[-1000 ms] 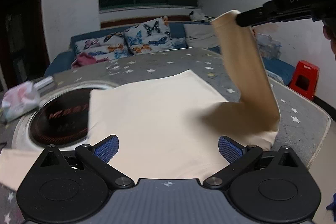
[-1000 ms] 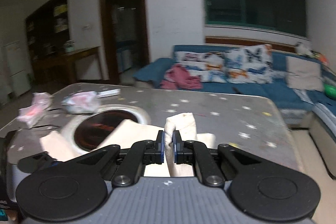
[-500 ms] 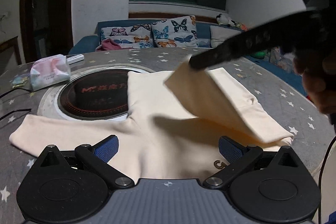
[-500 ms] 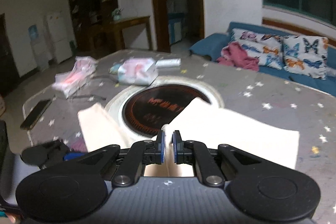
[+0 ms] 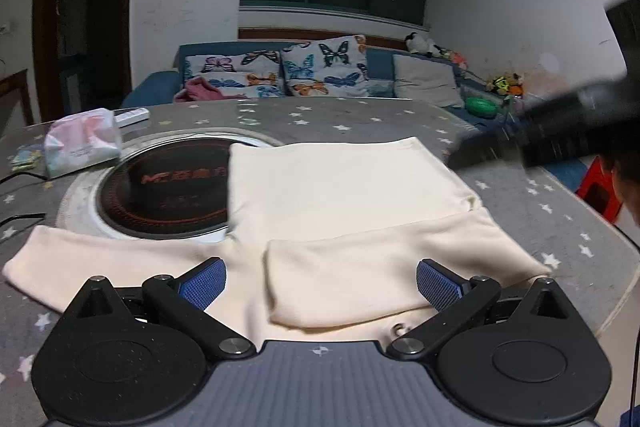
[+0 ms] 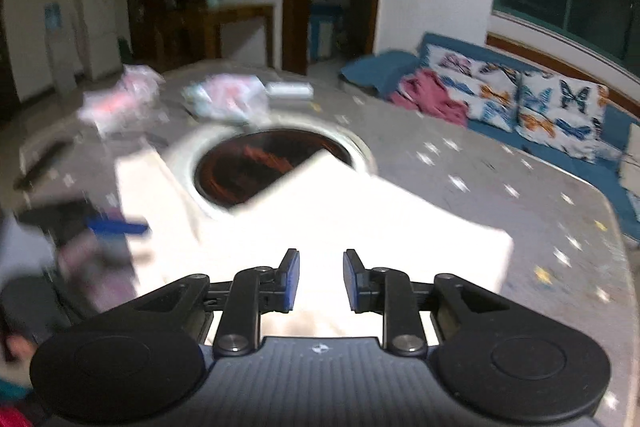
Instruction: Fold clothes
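Note:
A cream long-sleeved top (image 5: 340, 187) lies flat on the grey star-patterned table (image 5: 360, 115). Its right sleeve (image 5: 392, 263) is folded across the chest, and its left sleeve (image 5: 100, 259) stretches out to the left. My left gripper (image 5: 318, 283) hovers open just above the near edge of the top, with nothing between its fingers. In the right wrist view the same top (image 6: 360, 219) looks bright and blurred, and my right gripper (image 6: 318, 281) is open above it and holds nothing. That gripper shows as a dark blurred bar (image 5: 540, 139) at the right of the left wrist view.
A round black hotplate (image 5: 168, 187) is set into the table under the top's left edge. A plastic-wrapped packet (image 5: 80, 143) and a white remote (image 5: 132, 115) lie at the far left. A blue sofa (image 5: 280, 75) with butterfly cushions stands behind; a red stool (image 5: 600, 191) is at the right.
My right gripper carried the sleeve across the top, laid it down on the chest, let go and pulled back to the right. The left gripper stayed open.

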The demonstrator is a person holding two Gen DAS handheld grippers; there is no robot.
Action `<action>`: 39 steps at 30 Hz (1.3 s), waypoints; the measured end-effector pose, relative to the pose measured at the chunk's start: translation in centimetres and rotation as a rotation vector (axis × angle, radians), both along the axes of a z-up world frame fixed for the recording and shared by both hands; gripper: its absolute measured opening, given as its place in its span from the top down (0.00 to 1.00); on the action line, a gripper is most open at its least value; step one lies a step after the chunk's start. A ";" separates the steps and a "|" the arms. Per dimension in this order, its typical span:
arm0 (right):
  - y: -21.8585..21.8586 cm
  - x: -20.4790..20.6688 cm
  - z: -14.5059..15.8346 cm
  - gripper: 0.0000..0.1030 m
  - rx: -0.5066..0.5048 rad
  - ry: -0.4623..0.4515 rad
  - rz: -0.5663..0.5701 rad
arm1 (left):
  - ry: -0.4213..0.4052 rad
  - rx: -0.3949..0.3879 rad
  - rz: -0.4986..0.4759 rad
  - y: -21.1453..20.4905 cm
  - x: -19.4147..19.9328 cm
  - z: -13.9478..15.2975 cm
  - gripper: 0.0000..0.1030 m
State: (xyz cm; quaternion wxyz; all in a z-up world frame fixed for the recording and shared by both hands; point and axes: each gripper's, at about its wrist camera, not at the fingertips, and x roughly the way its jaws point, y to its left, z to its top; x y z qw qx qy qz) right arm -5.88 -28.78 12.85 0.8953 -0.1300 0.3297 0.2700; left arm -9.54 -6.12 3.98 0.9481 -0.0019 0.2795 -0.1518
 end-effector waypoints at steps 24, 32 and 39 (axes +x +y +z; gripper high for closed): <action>-3.9 -0.1 -4.6 0.78 -0.019 0.043 -0.083 | 0.079 -0.071 -0.065 -1.8 3.9 -1.8 0.01; -4.3 2.1 -6.1 0.78 0.002 0.069 -0.131 | 0.112 -0.057 -0.004 -0.6 5.3 -2.7 0.08; -4.0 1.2 -5.7 0.76 -0.020 0.044 -0.128 | 0.091 -0.038 0.102 0.9 5.6 -2.7 0.25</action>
